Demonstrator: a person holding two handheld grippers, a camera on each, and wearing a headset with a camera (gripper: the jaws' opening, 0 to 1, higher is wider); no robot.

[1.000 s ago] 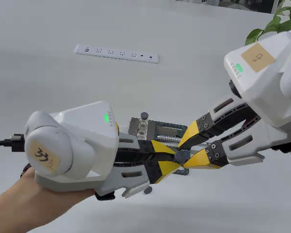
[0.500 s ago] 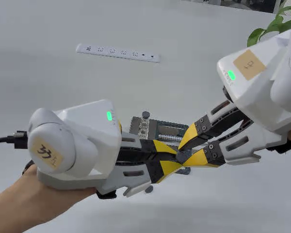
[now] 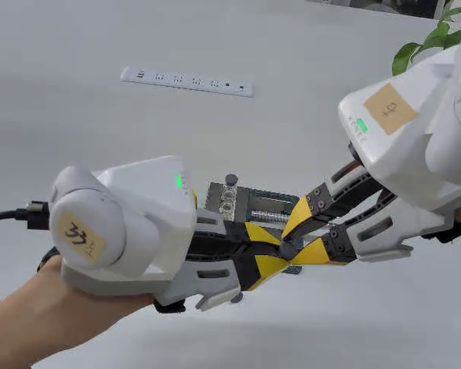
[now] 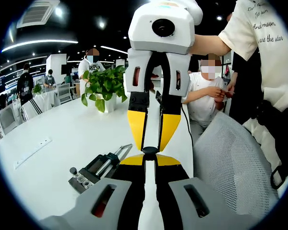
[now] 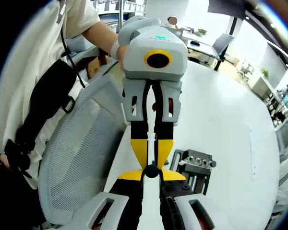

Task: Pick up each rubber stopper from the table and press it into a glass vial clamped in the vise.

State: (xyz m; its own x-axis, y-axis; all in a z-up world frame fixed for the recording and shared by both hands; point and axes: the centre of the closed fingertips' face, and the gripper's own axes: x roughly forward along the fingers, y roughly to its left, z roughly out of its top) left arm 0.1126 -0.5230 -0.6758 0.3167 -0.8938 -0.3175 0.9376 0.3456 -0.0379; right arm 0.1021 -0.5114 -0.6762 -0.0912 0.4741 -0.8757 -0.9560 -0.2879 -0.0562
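Right gripper view puts the stopper [image 5: 151, 171] at lower centre, pinched in your right claw [image 5: 151, 176], which is closed on it. Your left claw [image 4: 150, 161] is closed as well, with its tips against the stopper; whether it shares the grip can't be told. The vise [image 5: 196, 164] sits at lower right on the desk [image 5: 221, 105], apart from both claws. Over the last second the claws have stayed tip to tip, barely drifting. The stopper looks no nearer a vial, so pressing is yet to come.
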